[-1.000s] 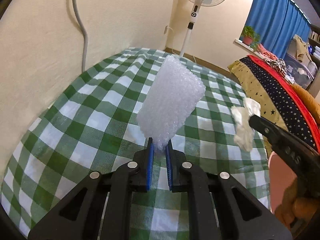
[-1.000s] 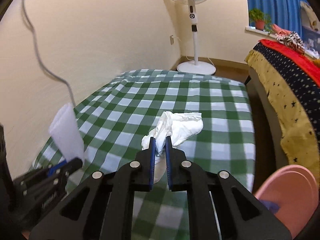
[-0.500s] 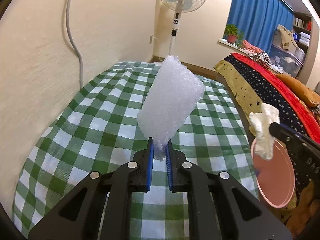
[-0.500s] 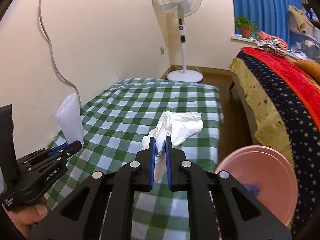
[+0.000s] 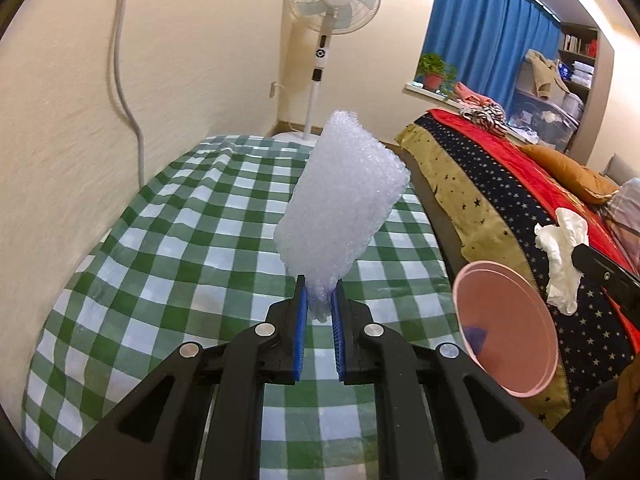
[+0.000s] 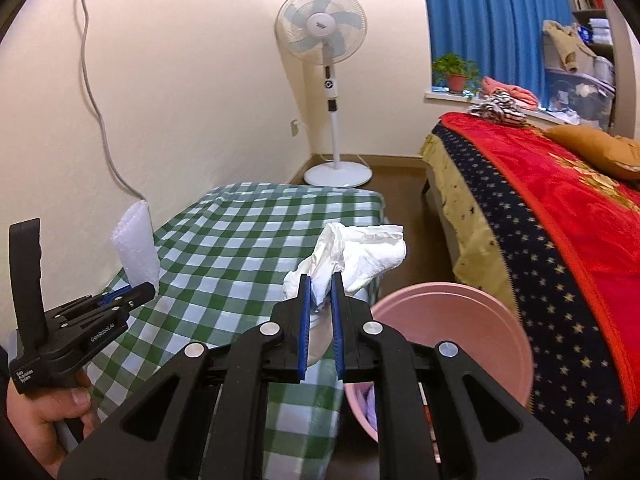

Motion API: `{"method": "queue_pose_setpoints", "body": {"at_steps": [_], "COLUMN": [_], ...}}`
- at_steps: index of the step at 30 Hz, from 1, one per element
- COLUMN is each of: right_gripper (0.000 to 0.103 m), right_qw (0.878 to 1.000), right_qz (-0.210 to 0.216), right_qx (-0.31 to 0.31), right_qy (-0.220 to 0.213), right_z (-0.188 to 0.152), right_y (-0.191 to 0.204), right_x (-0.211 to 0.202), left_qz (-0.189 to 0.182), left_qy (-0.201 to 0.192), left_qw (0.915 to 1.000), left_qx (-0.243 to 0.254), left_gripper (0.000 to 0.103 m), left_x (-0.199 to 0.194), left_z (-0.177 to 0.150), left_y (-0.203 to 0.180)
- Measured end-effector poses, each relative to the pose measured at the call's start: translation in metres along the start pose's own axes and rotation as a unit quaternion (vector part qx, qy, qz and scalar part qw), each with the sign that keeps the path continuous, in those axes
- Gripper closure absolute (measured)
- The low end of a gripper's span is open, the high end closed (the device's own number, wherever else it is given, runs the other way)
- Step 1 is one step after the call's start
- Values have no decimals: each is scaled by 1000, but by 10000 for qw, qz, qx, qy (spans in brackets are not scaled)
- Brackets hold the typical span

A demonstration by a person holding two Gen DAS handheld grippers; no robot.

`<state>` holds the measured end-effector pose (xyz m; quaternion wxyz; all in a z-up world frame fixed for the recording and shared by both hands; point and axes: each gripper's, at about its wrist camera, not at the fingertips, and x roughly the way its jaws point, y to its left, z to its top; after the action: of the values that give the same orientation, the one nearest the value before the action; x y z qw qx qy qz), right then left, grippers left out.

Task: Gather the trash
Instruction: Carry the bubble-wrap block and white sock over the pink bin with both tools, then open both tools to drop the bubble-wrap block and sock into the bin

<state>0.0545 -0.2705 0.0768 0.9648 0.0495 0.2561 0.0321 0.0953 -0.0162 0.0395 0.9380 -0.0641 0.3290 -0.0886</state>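
My left gripper (image 5: 319,286) is shut on the lower edge of a white bubble-wrap piece (image 5: 344,196), which stands up above the green checked table (image 5: 180,240). In the right wrist view the same gripper (image 6: 132,292) and bubble wrap (image 6: 136,248) show at the left, held by a hand (image 6: 44,412). My right gripper (image 6: 320,284) is shut on a crumpled white tissue (image 6: 360,252), held in the air by the table's right edge, just left of a pink bin (image 6: 452,328). The left wrist view shows that tissue (image 5: 562,252) above and right of the bin (image 5: 504,320).
A bed with a red and starred blanket (image 6: 560,208) lies right of the bin. A standing fan (image 6: 322,32) is beyond the table by the wall. A grey cable (image 5: 120,60) hangs down the left wall. Blue curtains (image 5: 480,32) and a potted plant (image 6: 454,68) are at the back.
Both grippers have moved right and risen with their loads. The tissue went from over the table to beside the pink bin, which has come much further into view.
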Motion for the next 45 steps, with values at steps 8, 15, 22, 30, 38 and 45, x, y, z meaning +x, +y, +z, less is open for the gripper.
{"method": "queue_pose_setpoints", "body": {"at_steps": [8,15,22,30,38,45], "right_gripper": [93,93,93,93,93,93], "right_qw": [9994,9974,9939,9901,9888,9865], "right_qz": [-211,-443,-679,-845,-1107,-1243], "right_qx": [242,543,844,1107,980,1063], "right_qy": [-90,-162,-221,-203,-188,-98], "right_z": [-8,-16,-21,-26,-26,-28], "right_y": [-28,-47,-68,-90,-90,-98], "right_x": [-21,-29,-27,-25,-17,-10], "left_qz": [-201,-344,-542,-895,-1250,-1520], "left_qy": [-24,20,59,125,217,360], "left_qw": [9996,9990,9976,9941,9899,9857], "left_qx": [208,297,420,607,638,623], "left_gripper": [92,92,92,92,92,92], "left_x": [-5,0,9,25,44,65], "left_z": [-6,-12,-18,-26,-31,-36], "left_y": [-21,-35,-54,-86,-116,-137]}}
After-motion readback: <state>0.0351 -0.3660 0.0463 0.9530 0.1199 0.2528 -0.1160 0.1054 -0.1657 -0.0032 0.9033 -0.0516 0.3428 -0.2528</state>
